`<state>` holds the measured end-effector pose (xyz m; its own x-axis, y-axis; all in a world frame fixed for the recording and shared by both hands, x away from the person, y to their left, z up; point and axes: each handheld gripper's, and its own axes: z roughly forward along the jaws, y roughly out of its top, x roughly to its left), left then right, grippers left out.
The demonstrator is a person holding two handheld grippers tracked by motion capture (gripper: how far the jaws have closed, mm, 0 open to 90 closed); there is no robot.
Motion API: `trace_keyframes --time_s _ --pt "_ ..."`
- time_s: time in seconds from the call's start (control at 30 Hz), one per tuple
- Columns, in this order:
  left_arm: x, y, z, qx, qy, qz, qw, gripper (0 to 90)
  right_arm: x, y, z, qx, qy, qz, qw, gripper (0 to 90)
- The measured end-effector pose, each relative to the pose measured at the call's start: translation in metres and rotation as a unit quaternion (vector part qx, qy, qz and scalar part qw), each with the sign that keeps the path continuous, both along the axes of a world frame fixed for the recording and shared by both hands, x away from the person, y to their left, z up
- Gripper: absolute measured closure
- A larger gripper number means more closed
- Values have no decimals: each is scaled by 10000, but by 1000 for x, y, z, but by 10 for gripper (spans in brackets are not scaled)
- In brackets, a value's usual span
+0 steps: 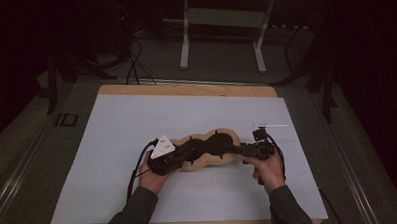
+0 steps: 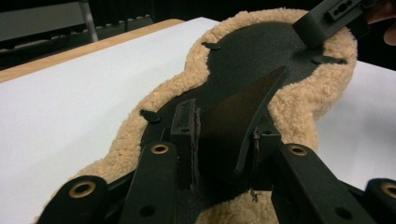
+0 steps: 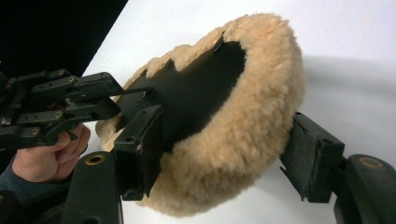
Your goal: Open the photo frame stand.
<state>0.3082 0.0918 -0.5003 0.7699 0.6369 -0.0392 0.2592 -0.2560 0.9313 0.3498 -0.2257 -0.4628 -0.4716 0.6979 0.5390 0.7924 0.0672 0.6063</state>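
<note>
Since the fleece pad (image 1: 208,150) looks light and floppy, left jaws pinching its black flap (image 2: 236,121) suit it, while right jaws stand spread around its edge.

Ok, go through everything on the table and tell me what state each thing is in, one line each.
Fleece pad: black side up, its right end lifted off the sheet.
Black flap: a raised fold of the pad's black face, pinched between the left tongs' pads.
Left tongs: shut on the black flap.
Right tongs: open around the pad's lifted end, far pad clear of the fleece.
White sheet: flat on the table.
</note>
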Motion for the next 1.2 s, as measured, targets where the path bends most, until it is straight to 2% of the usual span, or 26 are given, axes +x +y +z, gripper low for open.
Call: trace_keyframes --time_s 0.13,0.17,0.3,0.4,0.53,0.57,0.6,0.63,0.7,0.77,0.87,1.0,1.07,1.13,1.2 --pt "-3 6 1 -126 53 18 9999 688 0 1 2 132 19 2 9999 382" --pt "-4 6 1 -136 73 30 9999 675 0 0 4 266 56 41 9996 406" --pt "-7 7 1 -105 74 71 9999 645 0 1 6 271 108 135 9995 425" --pt "-10 11 1 -83 145 72 9998 604 0 -1 7 451 105 138 9988 478" --pt "-12 13 1 -47 180 61 9998 550 0 0 9 495 30 151 9987 500" --pt "-12 17 3 -22 401 -83 9992 508 0 2 12 487 -31 161 9987 541" --pt "-13 18 3 13 422 -129 9990 508 0 2 12 487 -31 161 9987 541" --pt "-15 20 2 59 531 -219 9983 487 1 4 14 453 -107 180 9988 557" --pt "-15 22 2 51 598 -258 9979 477 0 5 15 420 -125 186 9989 562" --pt "-15 26 1 -28 810 -371 9960 468 0 6 17 371 -175 213 9989 570" --pt "-14 30 -1 -16 1179 -458 9920 446 0 8 19 289 -228 242 9990 574" --pt "-17 38 -2 29 1399 -487 9890 430 0 9 19 195 -310 269 9990 575" --pt "-18 42 -3 22 1558 -550 9863 427 0 9 19 181 -316 276 9990 576" --pt "-22 48 -3 34 1607 -594 9852 427 0 9 20 158 -332 300 9989 576" --pt "-24 53 -2 54 1608 -587 9852 425 0 10 20 147 -344 317 9988 576"
